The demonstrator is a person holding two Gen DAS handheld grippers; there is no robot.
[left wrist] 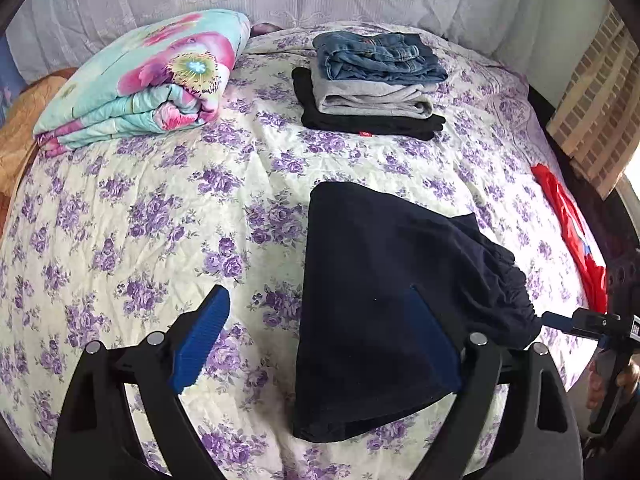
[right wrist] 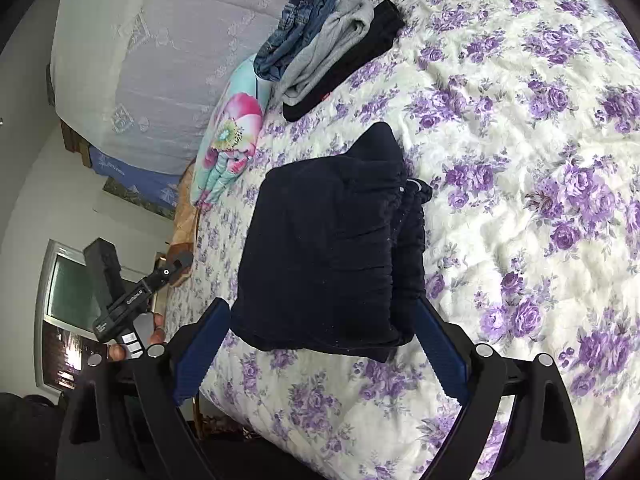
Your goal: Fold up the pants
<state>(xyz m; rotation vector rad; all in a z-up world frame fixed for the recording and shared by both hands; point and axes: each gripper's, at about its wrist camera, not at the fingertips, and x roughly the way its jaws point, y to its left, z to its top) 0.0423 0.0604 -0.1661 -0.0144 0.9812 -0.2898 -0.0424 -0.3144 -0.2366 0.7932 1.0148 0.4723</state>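
Dark navy pants (left wrist: 372, 280) lie folded on the purple-flowered bed (left wrist: 140, 220), gathered waistband (left wrist: 508, 284) to the right. My left gripper (left wrist: 320, 344) is open wide just above them; its left finger (left wrist: 204, 340) is over bare sheet and its right finger (left wrist: 434, 348) over the cloth. My right gripper (left wrist: 560, 320) comes in from the right, with a fingertip at the waistband's end. In the right wrist view the right gripper (right wrist: 320, 346) is open, its fingers straddling the near end of the pants (right wrist: 320, 248) without pinching them.
A stack of folded jeans (left wrist: 380, 58), grey pants (left wrist: 372, 98) and black pants (left wrist: 372, 122) sits at the far side. A folded flowered quilt (left wrist: 140, 80) lies far left. A red cloth (left wrist: 572, 224) hangs at the bed's right edge. A hand (right wrist: 156, 330) holds the left gripper's handle.
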